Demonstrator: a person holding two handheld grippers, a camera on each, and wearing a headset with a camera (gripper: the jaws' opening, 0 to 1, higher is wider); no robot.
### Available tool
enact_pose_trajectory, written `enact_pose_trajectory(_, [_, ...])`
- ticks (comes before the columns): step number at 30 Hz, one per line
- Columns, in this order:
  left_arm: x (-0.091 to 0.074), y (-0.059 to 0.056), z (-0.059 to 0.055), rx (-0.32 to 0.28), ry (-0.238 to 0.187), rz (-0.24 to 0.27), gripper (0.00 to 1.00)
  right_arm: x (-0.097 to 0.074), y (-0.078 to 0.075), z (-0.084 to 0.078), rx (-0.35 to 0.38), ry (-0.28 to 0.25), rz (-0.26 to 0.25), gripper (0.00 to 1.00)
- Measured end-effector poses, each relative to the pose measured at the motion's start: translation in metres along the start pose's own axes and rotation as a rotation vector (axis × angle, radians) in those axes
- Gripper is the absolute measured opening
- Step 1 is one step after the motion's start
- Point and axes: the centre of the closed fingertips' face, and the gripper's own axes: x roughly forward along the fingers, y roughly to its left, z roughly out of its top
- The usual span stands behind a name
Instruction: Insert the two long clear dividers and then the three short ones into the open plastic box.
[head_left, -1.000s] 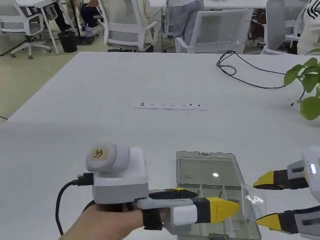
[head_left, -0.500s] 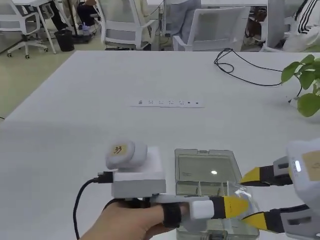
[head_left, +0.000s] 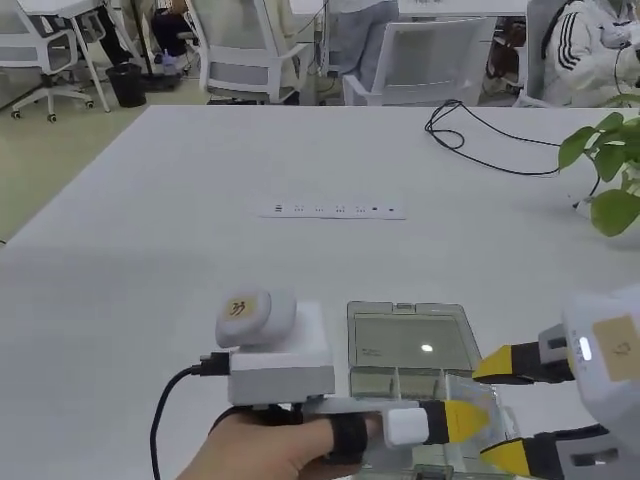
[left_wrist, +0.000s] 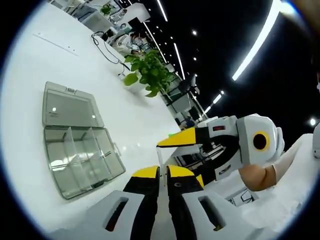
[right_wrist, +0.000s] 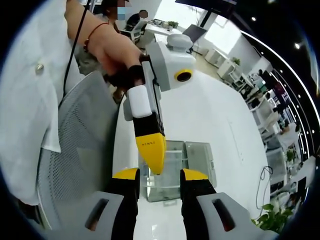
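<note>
Open plastic box (head_left: 400, 340) sits on the table (head_left: 150, 250), some partitions (left_wrist: 82, 150) already in. The left gripper (left_wrist: 161, 172) is pinched on a clear divider (left_wrist: 160, 159) over the box's near right corner. The right gripper (right_wrist: 160, 176), jaws apart, is just right of the box. Nothing steadies the box, so I reckon a crooked push skids it or twists the divider loose. Markings on the strip (head_left: 335, 210) beyond the box: unreadable.

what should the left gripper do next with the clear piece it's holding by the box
Probably ease the left gripper down toward the open box and line the clear divider up with a slot. Its jaws look pinched on the divider, which isn't seated yet, and the right gripper hangs open beside it, free to steady it.
</note>
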Motion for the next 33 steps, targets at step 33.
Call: enact_pose_trajectory(33, [-0.009, -0.002, -0.007, 0.425, 0.031, -0.006, 0.0, -0.023, -0.01, 0.01, 0.164, -0.155, 0.133, 0.3])
